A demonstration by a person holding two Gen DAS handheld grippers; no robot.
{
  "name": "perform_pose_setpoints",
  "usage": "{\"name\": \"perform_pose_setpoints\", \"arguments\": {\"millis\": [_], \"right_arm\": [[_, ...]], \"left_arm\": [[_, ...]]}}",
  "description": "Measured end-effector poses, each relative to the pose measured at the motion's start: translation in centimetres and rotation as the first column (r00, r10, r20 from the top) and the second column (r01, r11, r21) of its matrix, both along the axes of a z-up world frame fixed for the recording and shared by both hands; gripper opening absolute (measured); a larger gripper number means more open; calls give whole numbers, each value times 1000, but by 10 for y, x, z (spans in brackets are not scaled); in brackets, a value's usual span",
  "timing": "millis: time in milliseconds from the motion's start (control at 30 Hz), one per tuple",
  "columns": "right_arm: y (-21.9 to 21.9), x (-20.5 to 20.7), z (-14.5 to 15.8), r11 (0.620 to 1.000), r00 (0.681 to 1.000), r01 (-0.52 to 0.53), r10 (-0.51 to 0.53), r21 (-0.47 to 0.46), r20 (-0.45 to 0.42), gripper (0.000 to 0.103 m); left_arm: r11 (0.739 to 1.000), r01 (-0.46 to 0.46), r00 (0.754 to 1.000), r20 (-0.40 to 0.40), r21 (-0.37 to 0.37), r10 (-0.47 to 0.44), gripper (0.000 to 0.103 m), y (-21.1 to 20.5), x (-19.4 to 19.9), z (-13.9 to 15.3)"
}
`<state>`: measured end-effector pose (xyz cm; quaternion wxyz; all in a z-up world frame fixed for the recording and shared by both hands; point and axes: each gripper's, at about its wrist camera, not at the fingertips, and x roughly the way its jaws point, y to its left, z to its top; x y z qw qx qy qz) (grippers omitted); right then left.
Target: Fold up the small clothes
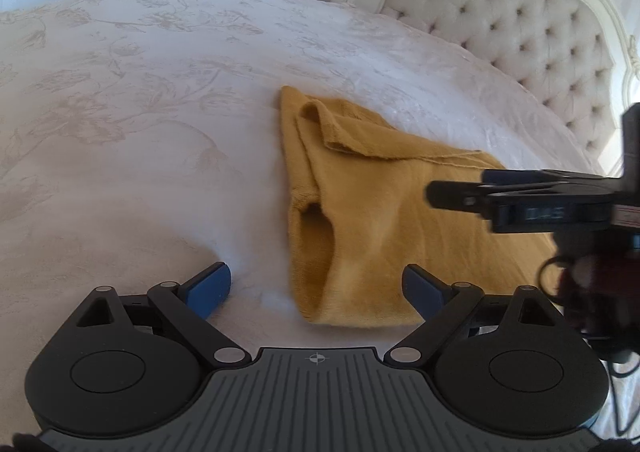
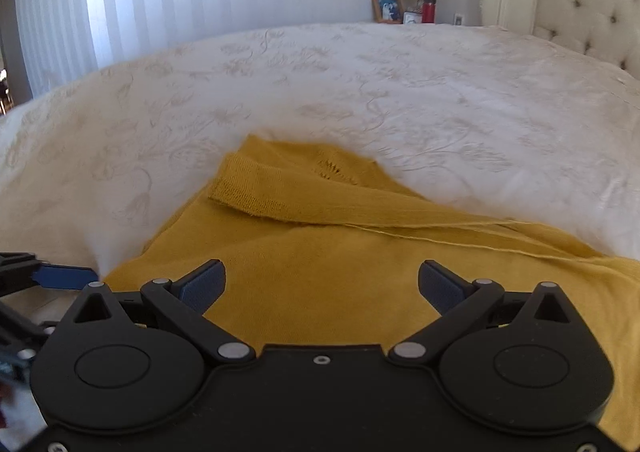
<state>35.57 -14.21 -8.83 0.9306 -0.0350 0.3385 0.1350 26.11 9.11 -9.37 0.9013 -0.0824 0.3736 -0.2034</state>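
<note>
We see a mustard-yellow knit garment (image 1: 360,204), soft w/ a ribbed cuff, lying partly folded on the white bed w/ embossed floral cover (image 1: 140,100), one sleeve laid across its body. Our left gripper (image 1: 316,288) hovers at the near hem, fingers spread wide, nothing between them. Our right gripper (image 2: 322,284) sits over the garment's middle, fingers also wide apart & empty. We'd judge the knit light, limp & stretchy: it'll sag and drag on the cover rather than slide, not fragile. Best hold, prob., is a pinch thru both layers at the hem corners or the folded edge, not the loose sleeve, which would pull free.
</note>
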Motion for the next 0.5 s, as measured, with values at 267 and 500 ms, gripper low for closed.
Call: {"name": "perform_pose_setpoints", "arguments": {"millis": [267,500], "right_arm": [[26,61,-14,998,1000,-3,2,-70,-15,102],[16,123,-3,991,993,116,-117,-68,-8,102]], "left_arm": [[1000,-4,1000,-22,-29,3,94,6,4,-4],[1000,3,1000,-23,-31,-4,94,6,6,-4]]}}
